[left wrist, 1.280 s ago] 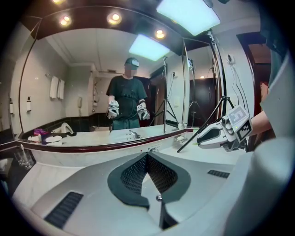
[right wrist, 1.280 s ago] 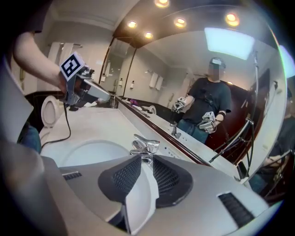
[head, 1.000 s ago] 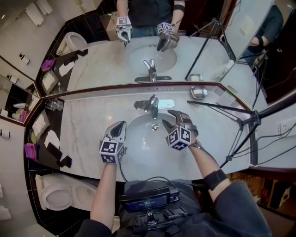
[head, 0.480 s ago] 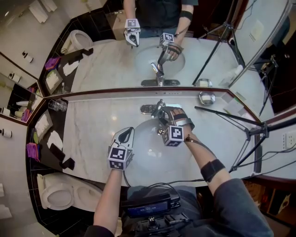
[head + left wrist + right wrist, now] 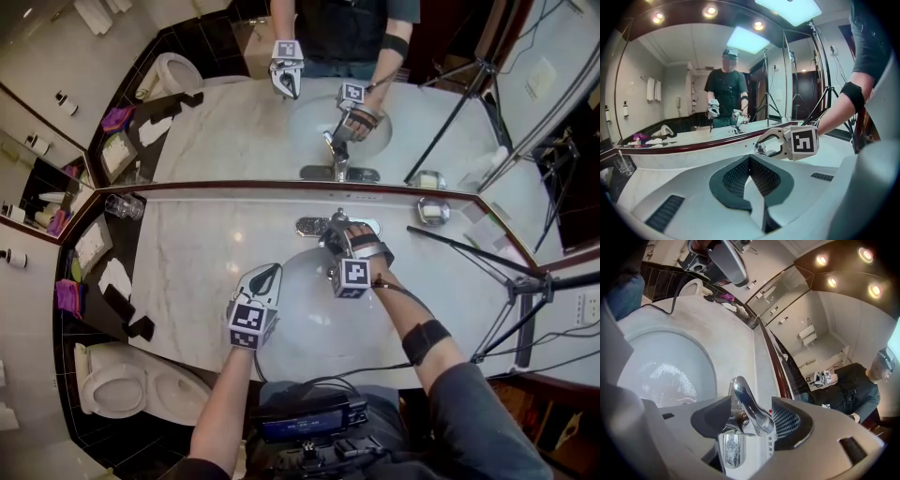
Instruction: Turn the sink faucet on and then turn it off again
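Note:
The chrome faucet (image 5: 314, 226) stands at the back of the white sink basin (image 5: 291, 323). My right gripper (image 5: 339, 238) reaches over the basin to it. In the right gripper view the faucet's lever handle (image 5: 749, 408) lies between the wide-apart pads of the right gripper (image 5: 752, 417); its jaws have just been opening, and a gap shows beside the right pad. My left gripper (image 5: 264, 275) hangs shut and empty over the basin's left rim. Past the left gripper (image 5: 750, 161), the left gripper view shows the right one at the faucet (image 5: 760, 149).
A mirror (image 5: 234, 122) rises right behind the counter. A metal soap dish (image 5: 432, 210) and a tripod leg (image 5: 487, 258) stand at the right, a glass (image 5: 120, 206) at the left. Toiletries lie on a dark shelf (image 5: 103, 281); a toilet (image 5: 117, 389) is below left.
My right gripper has moved from above the basin back to the faucet, rolling as it went, and now straddles the handle. The left gripper has barely moved.

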`<state>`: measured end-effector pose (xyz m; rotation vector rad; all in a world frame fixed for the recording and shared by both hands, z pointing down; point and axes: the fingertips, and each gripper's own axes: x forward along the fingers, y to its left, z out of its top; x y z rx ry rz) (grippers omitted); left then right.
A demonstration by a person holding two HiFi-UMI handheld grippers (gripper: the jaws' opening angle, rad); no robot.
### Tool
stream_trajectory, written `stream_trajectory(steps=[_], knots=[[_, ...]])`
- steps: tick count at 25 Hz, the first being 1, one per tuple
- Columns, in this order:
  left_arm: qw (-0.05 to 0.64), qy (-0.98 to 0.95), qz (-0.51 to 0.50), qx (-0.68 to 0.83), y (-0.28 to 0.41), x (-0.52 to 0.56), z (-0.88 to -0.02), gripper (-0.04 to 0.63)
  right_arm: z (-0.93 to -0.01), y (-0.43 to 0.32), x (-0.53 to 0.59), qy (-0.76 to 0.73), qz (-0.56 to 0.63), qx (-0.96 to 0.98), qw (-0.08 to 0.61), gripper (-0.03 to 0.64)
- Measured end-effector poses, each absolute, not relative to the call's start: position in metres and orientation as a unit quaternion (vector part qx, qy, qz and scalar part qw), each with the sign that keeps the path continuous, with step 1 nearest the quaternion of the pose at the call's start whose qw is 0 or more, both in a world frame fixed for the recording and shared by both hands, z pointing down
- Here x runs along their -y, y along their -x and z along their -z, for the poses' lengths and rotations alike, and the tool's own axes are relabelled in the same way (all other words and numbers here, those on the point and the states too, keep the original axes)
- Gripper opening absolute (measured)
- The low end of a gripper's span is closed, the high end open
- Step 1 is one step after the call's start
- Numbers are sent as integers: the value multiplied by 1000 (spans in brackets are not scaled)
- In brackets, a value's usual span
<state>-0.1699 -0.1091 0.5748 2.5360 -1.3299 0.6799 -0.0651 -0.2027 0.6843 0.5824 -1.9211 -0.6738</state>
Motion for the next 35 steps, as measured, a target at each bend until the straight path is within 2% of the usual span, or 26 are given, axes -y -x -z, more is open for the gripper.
stream_trajectory(steps=[3,7,9,27,35], knots=[[103,-859,-231,444,166,107,-574,0,-685,69,208,-231,270,790,500,251],[103,-859,-234,443,167,106,-577,0,-685,74,209,-220,269,793,501,123],[104,-859,-235,443,168,107,-578,0,-683,74,210,-222,266,795,497,112],[108,-860,-230,443,164,113,-583,0,-683,72,214,-222,185,825,486,120],[110,-861,-228,442,163,118,-583,0,-674,69,222,-233,116,850,457,123]])
